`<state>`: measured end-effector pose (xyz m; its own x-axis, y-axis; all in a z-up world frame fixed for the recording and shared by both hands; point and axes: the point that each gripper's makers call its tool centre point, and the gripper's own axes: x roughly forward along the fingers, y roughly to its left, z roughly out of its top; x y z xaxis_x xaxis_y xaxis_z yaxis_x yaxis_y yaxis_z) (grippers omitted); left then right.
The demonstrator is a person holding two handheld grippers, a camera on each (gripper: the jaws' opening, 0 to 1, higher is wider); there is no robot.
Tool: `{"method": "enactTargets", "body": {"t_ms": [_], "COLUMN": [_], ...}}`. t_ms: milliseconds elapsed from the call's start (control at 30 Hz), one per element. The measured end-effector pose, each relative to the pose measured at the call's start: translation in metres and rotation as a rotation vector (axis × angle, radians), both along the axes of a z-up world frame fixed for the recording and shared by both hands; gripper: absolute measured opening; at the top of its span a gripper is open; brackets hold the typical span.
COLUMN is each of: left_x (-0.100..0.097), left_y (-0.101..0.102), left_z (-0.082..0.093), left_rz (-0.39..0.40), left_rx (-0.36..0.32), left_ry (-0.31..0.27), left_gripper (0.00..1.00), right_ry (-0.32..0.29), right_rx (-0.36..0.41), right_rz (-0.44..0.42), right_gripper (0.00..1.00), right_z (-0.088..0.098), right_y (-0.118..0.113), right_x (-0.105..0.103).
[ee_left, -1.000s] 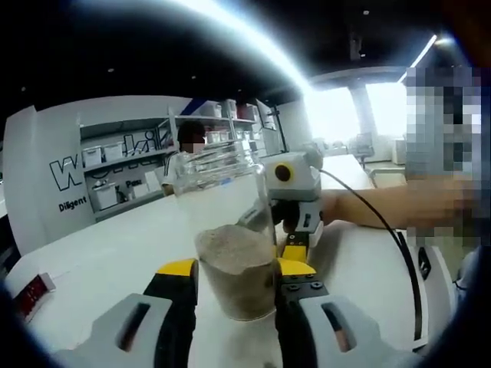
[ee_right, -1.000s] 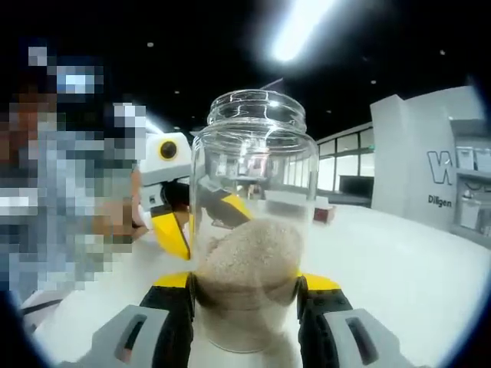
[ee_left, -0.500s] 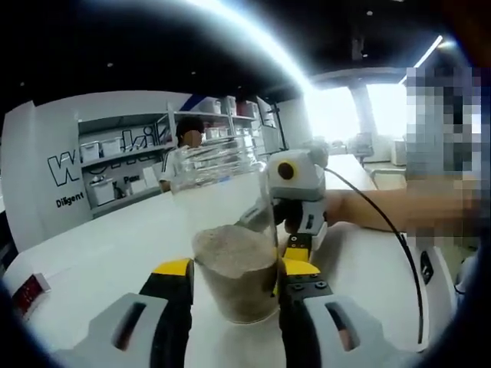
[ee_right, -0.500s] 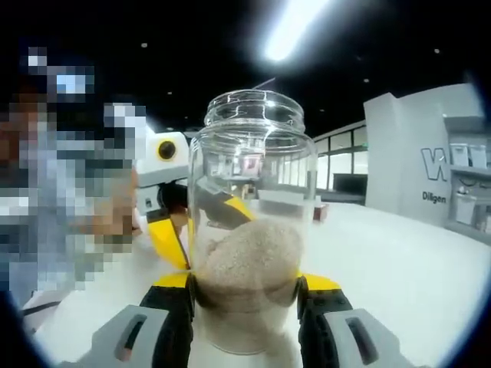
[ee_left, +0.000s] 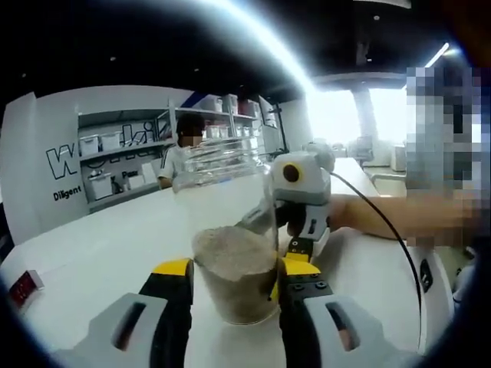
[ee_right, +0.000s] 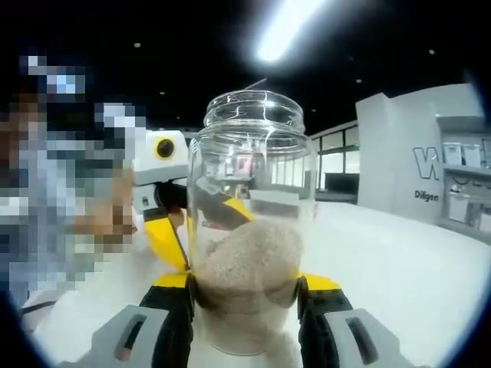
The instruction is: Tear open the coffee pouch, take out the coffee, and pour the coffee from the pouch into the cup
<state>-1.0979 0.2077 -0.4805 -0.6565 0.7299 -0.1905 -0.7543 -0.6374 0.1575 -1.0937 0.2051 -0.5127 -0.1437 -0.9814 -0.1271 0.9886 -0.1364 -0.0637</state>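
Jar [ee_right: 252, 230] upright on the table [ee_right: 399, 268], set between the right gripper [ee_right: 245, 307] jaws in the right gripper view, one jaw against each side near the base. Powder [ee_right: 249, 261] in the jar's lower part, heaped. Left gripper [ee_right: 165, 222] just behind the jar on its left, jaws reaching toward the glass.

In the left gripper view: jar [ee_left: 230, 230] between the left gripper [ee_left: 234, 287] jaws, right gripper [ee_left: 301, 203] directly behind it, slightly right. Small box [ee_left: 21, 287] near the table's [ee_left: 100, 253] left edge. Shelves [ee_left: 115, 165] against the wall beyond the table's far edge.
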Motion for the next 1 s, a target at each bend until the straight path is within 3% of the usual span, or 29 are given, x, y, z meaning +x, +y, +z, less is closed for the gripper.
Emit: {"method": "enactTargets", "body": {"t_ms": [1000], "left_x": [-0.013], "left_y": [0.008], "left_z": [0.0], "left_rz": [-0.013], "left_rx": [0.004], "left_ry": [-0.019], "left_gripper": [0.46], "right_ry": [-0.01], "right_rx": [-0.024], "right_rz": [-0.068], "right_gripper": [0.55], "right_z": [0.002], "right_y": [0.007], "right_x": [-0.014]}}
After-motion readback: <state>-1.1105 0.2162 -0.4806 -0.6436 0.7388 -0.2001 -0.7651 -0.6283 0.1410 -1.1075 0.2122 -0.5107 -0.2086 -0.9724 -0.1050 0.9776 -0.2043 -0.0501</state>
